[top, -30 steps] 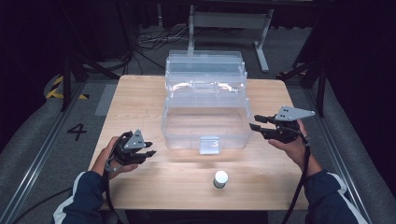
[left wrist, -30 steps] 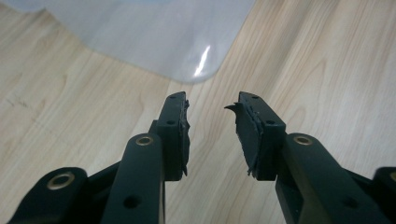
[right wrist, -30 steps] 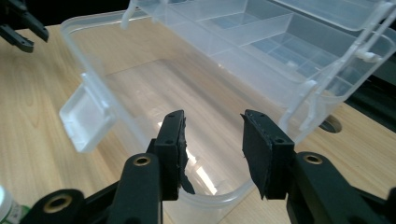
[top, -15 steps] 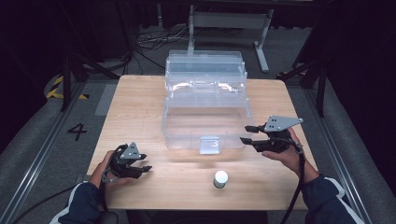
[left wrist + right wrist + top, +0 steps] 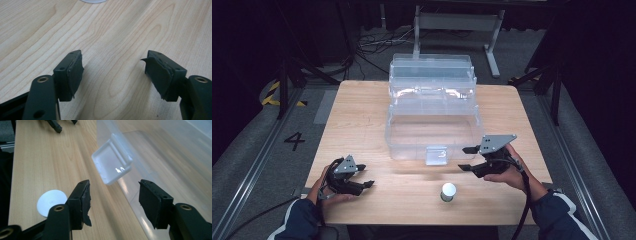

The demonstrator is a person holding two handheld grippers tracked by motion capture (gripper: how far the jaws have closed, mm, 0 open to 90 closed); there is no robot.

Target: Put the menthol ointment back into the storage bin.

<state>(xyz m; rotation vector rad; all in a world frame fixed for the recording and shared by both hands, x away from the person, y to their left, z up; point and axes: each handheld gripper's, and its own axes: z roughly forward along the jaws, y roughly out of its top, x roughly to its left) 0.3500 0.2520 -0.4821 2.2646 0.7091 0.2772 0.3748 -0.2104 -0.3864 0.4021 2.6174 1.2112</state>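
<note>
A clear plastic box (image 5: 432, 120) stands mid-table with a white latch (image 5: 435, 154) on its front wall. A small white-capped jar (image 5: 448, 191) stands near the front edge. My left gripper (image 5: 366, 176) rests low at the front left, open over bare wood (image 5: 113, 56). My right gripper (image 5: 463, 159) is open beside the box's front right corner. Along its jaws (image 5: 115, 183) I see the latch (image 5: 112, 162) just ahead and the jar's cap (image 5: 51, 201) to the left. Both pairs of jaws have just been opening, and nothing is between them.
The wooden table (image 5: 357, 115) has bare room left of the box and along its front. Dark floor, cables and a metal stand (image 5: 457, 22) lie beyond the far edge. The other gripper (image 5: 57, 126) shows far off in the right gripper view.
My left hand has sunk toward the table's near edge. My right hand has moved left and nearer, toward the box's front. Both pairs of jaws stand wider apart.
</note>
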